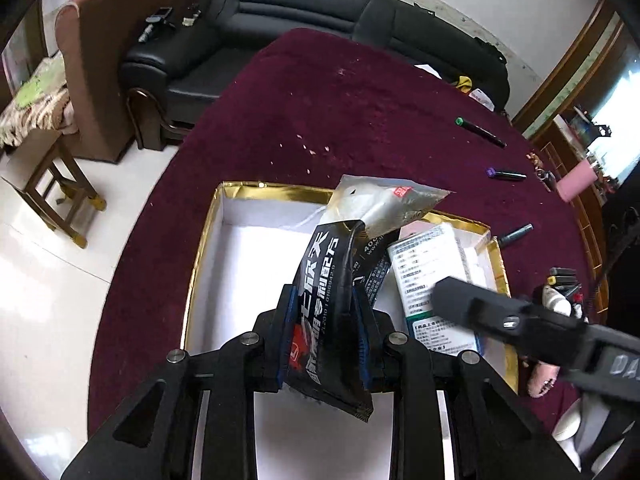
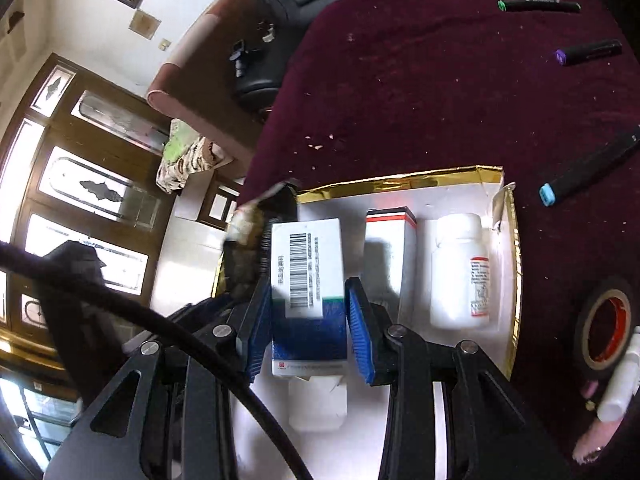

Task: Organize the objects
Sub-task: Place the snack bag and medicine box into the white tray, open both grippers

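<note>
My left gripper [image 1: 324, 300] is shut on a black sachet with white Chinese print [image 1: 320, 280] and holds it above the gold-rimmed white box [image 1: 208, 240]. A silvery clear packet [image 1: 380, 200] hangs at its top. My right gripper [image 2: 306, 300] has its blue pads around a white and blue medicine carton [image 2: 308, 272] lying in the box [image 2: 400, 182], with small gaps either side. A narrow red-striped carton [image 2: 390, 248] and a white pill bottle [image 2: 460, 272] lie to its right. The right gripper shows in the left wrist view [image 1: 500, 316] over the carton [image 1: 432, 280].
The box sits on a dark red cloth [image 1: 340, 100]. Marker pens lie on it: green-capped [image 2: 538, 5], purple-capped [image 2: 588, 51], blue-capped [image 2: 588, 168]. A black tape roll [image 2: 606, 328] and a white tube [image 2: 620, 384] lie right of the box. A black sofa [image 1: 280, 12] stands beyond.
</note>
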Tool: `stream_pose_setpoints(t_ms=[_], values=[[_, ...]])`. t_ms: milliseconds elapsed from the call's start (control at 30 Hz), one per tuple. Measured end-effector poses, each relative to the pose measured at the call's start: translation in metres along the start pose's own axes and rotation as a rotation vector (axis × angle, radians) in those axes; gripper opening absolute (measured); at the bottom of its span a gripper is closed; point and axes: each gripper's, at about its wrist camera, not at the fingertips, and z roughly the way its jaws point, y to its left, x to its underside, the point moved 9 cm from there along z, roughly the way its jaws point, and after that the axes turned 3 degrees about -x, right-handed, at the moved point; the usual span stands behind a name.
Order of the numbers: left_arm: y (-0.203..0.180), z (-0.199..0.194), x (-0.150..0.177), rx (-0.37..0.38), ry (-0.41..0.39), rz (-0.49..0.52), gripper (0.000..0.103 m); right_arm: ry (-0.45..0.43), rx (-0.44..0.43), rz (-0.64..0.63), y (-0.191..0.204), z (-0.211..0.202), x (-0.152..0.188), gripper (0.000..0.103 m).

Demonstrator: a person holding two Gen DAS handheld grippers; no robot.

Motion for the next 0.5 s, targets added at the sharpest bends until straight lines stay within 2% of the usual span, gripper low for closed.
stream_pose_setpoints(t_ms=[100,233,400,500], values=[[0.002,0.001,-0.001,-0.001,-0.012,-0.004,0.027,-0.009,0.032,-0.004,-0.006,0.005,0.000,0.035],[0.007,0.010,0.003,0.026,0.008,-0.033,0.043,-0.018,0.036,0.002,-0.009,0.004,0.002,0.035],[0.007,0.007,0.007,0.028,0.017,-0.053,0.044,-0.040,0.023,0.000,-0.011,-0.003,-0.005,0.038],[0.009,-0.005,0.007,0.007,-0.017,-0.052,0.044,-0.068,0.020,-0.025,-0.006,-0.009,-0.011,0.038]])
